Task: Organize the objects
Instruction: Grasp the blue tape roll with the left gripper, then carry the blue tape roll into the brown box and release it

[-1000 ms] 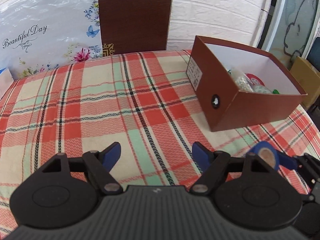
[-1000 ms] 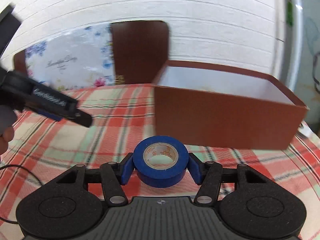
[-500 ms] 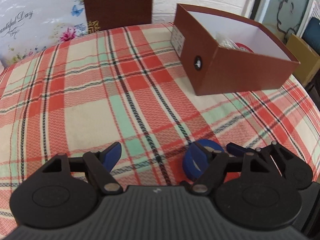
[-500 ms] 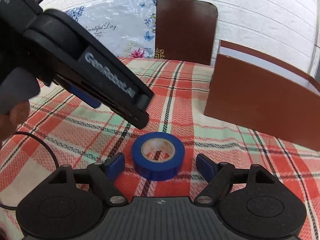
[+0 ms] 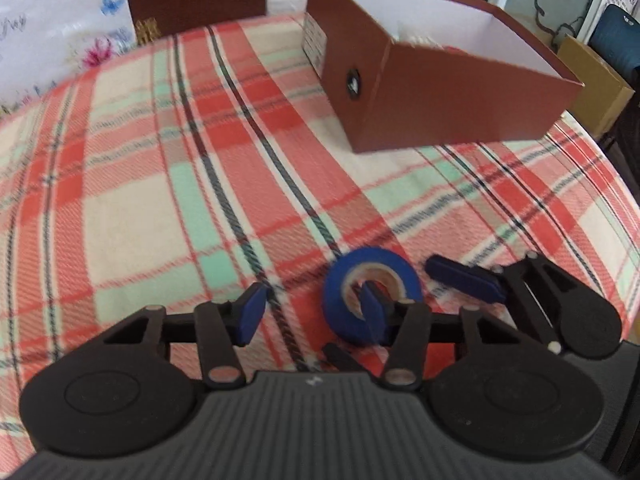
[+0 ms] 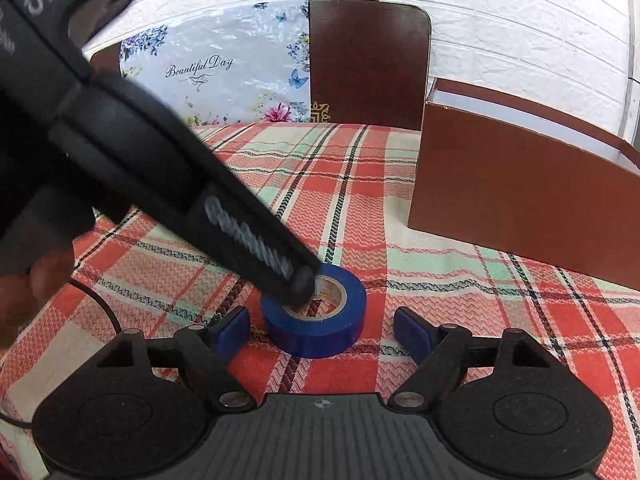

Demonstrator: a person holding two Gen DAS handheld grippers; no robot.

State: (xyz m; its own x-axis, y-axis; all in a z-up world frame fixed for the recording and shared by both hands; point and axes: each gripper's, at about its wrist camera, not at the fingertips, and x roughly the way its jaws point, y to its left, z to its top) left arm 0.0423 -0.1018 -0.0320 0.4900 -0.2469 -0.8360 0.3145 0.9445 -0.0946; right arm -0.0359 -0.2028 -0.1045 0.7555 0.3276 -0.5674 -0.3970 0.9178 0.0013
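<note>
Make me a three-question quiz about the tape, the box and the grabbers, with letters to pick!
1. Where is the tape roll?
A. on the plaid cloth
B. inside the box
C. on the chair

2. What colour is the tape?
A. green
B. blue
C. yellow

3. The right hand-held gripper is:
A. squeezing the tape
B. open, tape between its pads
C. inside the box

Answers:
1 A, the roll lies flat on the cloth, apart from the brown box.
2 B, its band is blue.
3 B, gaps show on both sides; the left hand-held gripper is closing, one finger in the roll's hole.
</note>
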